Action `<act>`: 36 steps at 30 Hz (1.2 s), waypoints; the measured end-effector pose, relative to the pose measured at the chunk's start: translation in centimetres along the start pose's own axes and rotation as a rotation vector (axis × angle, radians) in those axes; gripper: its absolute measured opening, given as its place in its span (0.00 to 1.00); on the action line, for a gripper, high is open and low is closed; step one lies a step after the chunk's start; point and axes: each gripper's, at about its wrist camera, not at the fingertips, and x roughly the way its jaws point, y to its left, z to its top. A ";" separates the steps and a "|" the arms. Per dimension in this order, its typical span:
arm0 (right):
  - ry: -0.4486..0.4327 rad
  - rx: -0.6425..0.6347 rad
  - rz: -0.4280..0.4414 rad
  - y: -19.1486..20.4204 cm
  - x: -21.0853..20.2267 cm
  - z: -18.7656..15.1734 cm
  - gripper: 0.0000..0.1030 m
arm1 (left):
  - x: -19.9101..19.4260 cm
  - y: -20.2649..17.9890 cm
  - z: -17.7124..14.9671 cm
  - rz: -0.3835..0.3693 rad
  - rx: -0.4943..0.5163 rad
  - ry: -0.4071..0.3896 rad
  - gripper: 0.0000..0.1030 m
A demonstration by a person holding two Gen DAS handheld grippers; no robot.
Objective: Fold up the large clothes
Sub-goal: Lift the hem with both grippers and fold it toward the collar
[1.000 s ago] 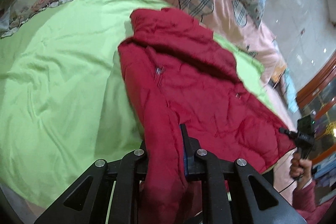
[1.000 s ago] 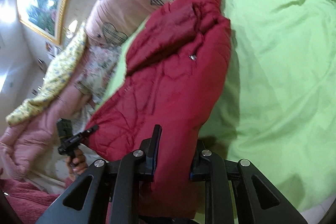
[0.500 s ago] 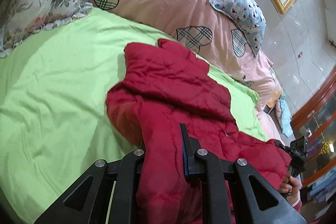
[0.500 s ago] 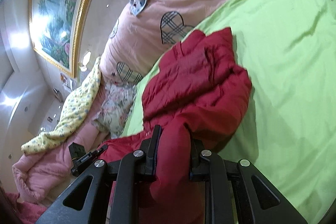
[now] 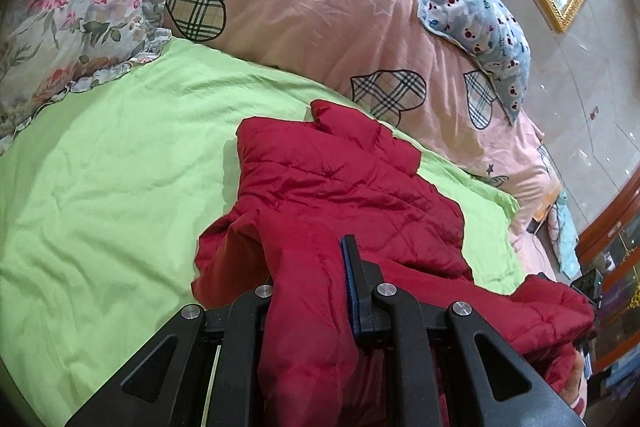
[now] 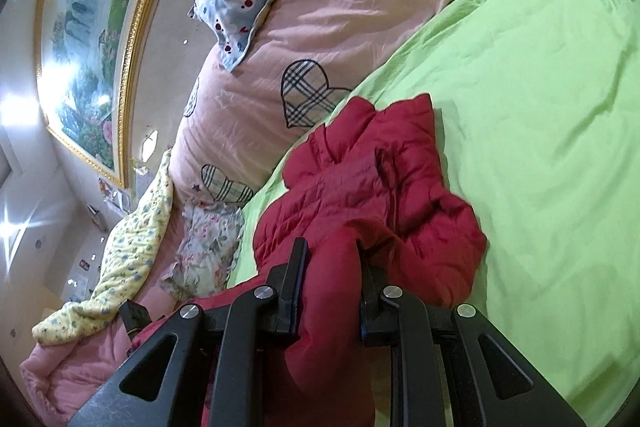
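A red quilted jacket (image 5: 340, 187) lies bunched on the green bedsheet (image 5: 100, 187), its collar end toward the pink quilt. My left gripper (image 5: 308, 259) is shut on one near edge of the jacket, with red fabric bulging between its fingers. The right gripper (image 6: 334, 259) is shut on the other near edge of the red jacket (image 6: 360, 183), lifting it off the green bedsheet (image 6: 540, 107). Each view shows the other gripper small at the frame's edge, also holding the jacket. The near half of the jacket folds up over the far half.
A pink quilt with plaid hearts (image 5: 320, 7) runs along the far side of the bed. A blue patterned pillow (image 5: 476, 27) and a floral pillow (image 5: 72, 27) rest on it. A gold-framed painting (image 6: 92, 39) hangs on the wall. A yellow floral blanket (image 6: 132, 247) lies beside the bed.
Both grippers carried the near edge of the jacket toward the pink quilt. The jacket went from spread long to bunched and doubled over, with its near half raised.
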 end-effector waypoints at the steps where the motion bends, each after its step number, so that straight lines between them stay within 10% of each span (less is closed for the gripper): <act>1: -0.005 -0.003 -0.004 0.1 0.1 0.2 0.19 | 0.3 0.0 0.2 0.003 -0.006 -0.001 0.16; 36: -0.132 0.037 -0.250 -2.8 10.4 7.6 0.19 | 15.0 0.5 8.8 0.181 -0.116 0.002 0.20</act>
